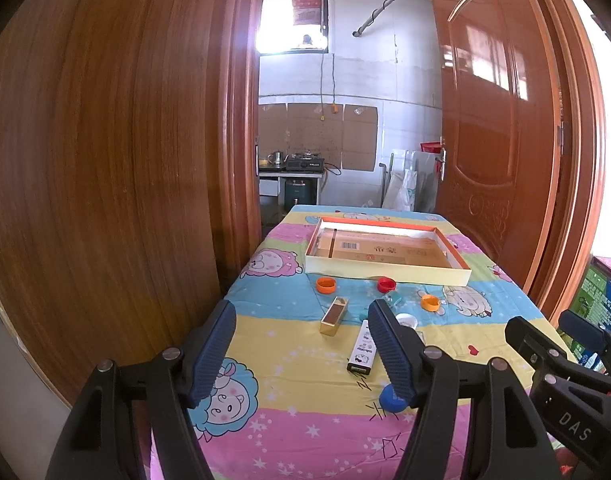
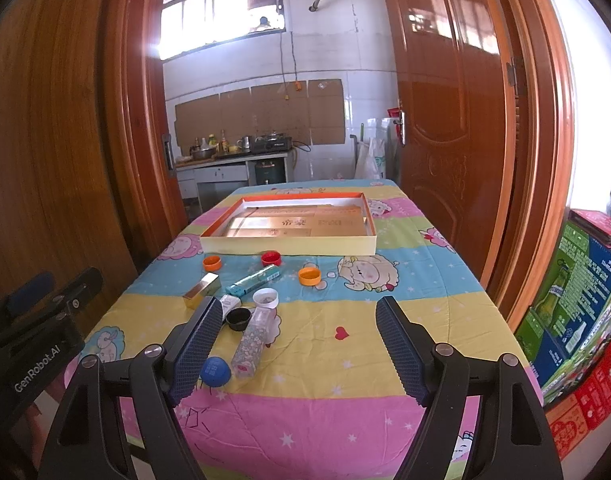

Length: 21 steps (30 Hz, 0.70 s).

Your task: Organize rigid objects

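Observation:
A shallow box tray point(image 1: 385, 269) point(image 2: 289, 245) with an orange rim lies at the table's far end. In front of it are two orange caps point(image 1: 326, 285) point(image 2: 309, 276), a red cap point(image 2: 271, 257), a gold box point(image 1: 334, 315) point(image 2: 201, 290), a teal pack point(image 2: 254, 279), a white cap point(image 2: 265, 297), a black cap point(image 2: 238, 318), a clear patterned box point(image 2: 252, 340), a white box point(image 1: 361, 347) and a blue cap point(image 2: 215, 370). My left gripper point(image 1: 303, 350) and right gripper point(image 2: 295, 344) hover open above the near table, holding nothing.
The table wears a cartoon sheep cloth point(image 2: 345, 400). Wooden door panels stand at left point(image 1: 105, 160) and right point(image 2: 457, 120). Stacked cartons point(image 2: 577, 304) sit at the right of the table. A kitchen counter point(image 2: 229, 160) lies beyond the doorway.

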Tool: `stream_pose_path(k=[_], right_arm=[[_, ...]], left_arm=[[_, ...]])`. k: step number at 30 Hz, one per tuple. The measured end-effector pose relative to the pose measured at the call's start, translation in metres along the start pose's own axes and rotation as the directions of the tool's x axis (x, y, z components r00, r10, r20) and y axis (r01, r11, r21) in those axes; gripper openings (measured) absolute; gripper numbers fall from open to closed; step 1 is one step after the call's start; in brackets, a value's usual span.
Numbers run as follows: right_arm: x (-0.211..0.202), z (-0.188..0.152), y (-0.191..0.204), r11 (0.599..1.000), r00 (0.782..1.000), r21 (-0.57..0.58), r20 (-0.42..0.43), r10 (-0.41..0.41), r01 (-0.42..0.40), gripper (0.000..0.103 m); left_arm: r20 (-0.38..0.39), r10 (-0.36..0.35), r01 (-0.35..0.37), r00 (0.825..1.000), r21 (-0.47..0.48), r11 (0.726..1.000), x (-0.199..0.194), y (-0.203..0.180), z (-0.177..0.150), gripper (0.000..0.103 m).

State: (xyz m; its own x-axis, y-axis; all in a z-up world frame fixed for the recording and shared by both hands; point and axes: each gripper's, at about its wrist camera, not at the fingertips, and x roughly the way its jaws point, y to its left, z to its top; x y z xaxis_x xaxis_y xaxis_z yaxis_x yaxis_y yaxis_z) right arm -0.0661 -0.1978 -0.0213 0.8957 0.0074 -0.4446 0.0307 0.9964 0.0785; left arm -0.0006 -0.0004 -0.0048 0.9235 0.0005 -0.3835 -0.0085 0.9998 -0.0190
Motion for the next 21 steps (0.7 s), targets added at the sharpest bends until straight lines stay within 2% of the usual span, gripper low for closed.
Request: stream_pose_path(k=[21], right_arm=[[0.0008, -0.0002, 0.0007, 1.000, 1.000, 0.000, -0.001, -0.004, 0.004, 0.080]], left_arm=[[-0.006, -0.007, 0.007, 1.000, 0.008, 1.000, 0.0008, -0.0007, 0.0008, 0.069]])
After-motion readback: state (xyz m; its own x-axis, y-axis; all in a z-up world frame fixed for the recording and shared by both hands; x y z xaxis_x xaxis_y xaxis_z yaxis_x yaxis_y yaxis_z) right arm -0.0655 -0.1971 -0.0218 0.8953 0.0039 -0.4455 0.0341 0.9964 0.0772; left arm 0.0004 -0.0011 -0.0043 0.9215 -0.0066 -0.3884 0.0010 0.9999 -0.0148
